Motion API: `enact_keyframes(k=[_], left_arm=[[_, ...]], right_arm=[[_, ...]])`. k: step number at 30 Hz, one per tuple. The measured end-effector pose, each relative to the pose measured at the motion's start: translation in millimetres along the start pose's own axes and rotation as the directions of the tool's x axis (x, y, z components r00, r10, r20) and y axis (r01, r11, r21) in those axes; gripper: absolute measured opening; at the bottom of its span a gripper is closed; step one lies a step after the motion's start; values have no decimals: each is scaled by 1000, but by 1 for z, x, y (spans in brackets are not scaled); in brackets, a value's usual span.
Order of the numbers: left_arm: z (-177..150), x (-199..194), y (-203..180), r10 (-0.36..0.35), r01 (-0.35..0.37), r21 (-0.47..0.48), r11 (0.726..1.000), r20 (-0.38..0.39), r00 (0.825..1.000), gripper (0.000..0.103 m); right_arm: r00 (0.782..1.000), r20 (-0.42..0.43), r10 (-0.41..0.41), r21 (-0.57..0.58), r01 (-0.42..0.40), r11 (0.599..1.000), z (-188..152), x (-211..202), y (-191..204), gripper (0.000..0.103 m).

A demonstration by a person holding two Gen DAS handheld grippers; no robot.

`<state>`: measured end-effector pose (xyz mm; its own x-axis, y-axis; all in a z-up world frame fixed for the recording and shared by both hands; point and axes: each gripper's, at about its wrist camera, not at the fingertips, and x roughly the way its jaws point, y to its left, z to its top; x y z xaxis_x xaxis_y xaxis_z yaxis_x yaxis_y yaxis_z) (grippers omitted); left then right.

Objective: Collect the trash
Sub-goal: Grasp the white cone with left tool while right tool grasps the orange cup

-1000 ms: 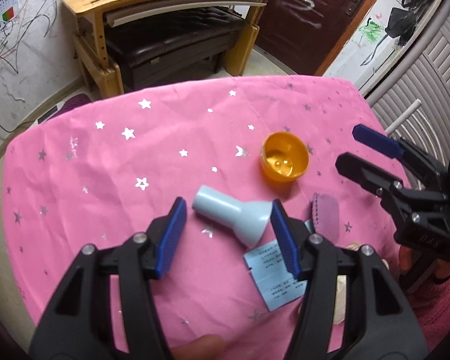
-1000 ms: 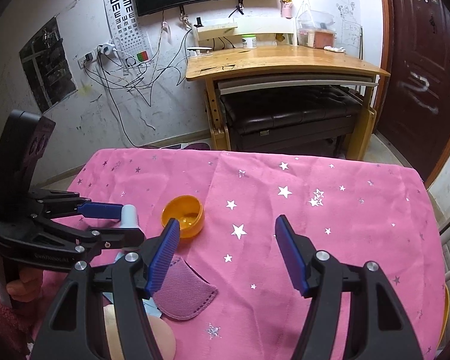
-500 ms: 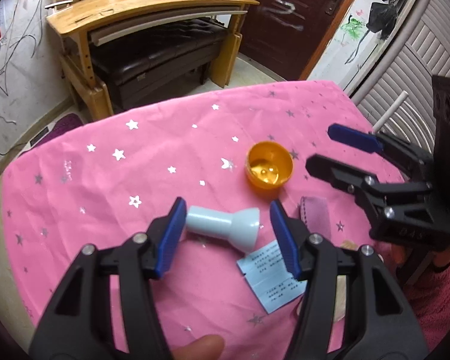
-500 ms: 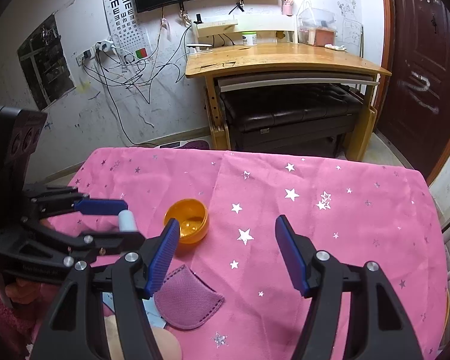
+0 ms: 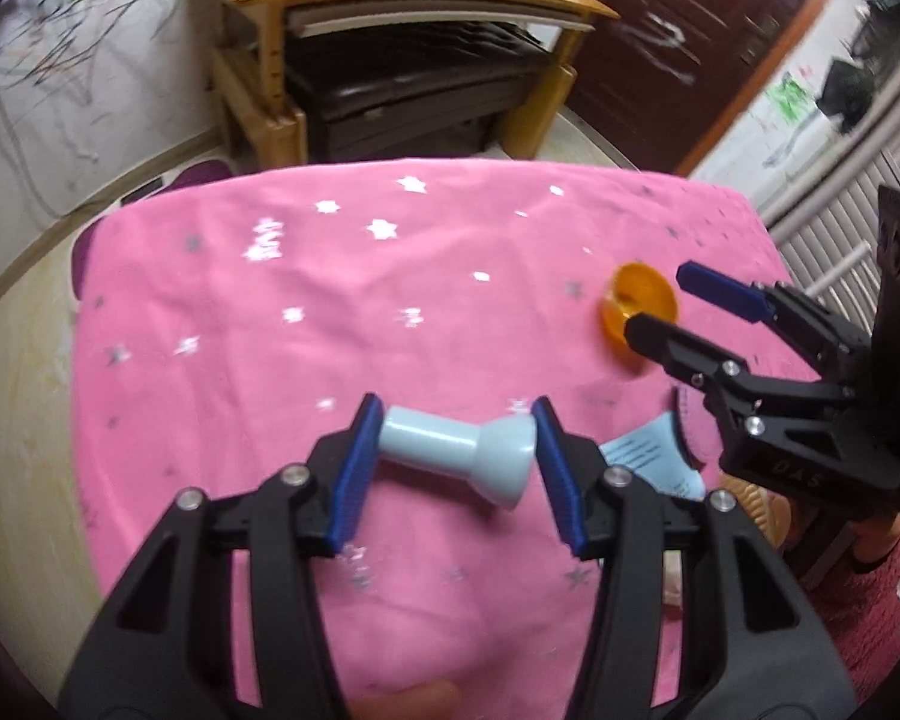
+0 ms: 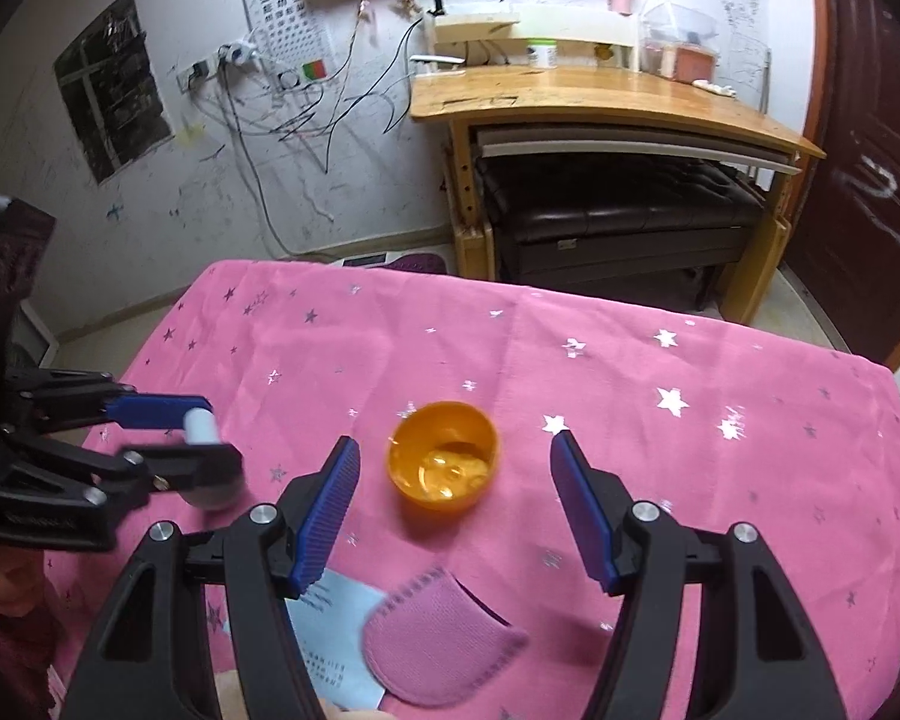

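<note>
Your left tongs have just closed onto the pale blue funnel-shaped piece; your right tongs gape around the orange cup, the purple pouch plain only there

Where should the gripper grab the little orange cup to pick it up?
Probably by its rim, from above. The orange cup stands upright, mouth open, between the right hand-held gripper's open blue pads, so one pad could go inside and one outside the thin wall.

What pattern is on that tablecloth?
The tablecloth is pink with scattered silver stars, clearest in the right wrist view.
</note>
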<state>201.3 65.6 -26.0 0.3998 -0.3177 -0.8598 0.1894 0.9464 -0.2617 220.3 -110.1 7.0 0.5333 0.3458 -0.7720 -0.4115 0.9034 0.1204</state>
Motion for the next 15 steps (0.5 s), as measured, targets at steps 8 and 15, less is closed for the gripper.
enact_keyframes(k=[8,15], left_arm=[[-4,-20,6,-8,9,-34,999,46,999,48],[-4,-30,-8,4,-2,-30,1000,64,998,48]], right_arm=[[994,-70,-82,-80,77,994,3,23,12,35],[997,3,-76,-72,76,994,-1,3,7,35]])
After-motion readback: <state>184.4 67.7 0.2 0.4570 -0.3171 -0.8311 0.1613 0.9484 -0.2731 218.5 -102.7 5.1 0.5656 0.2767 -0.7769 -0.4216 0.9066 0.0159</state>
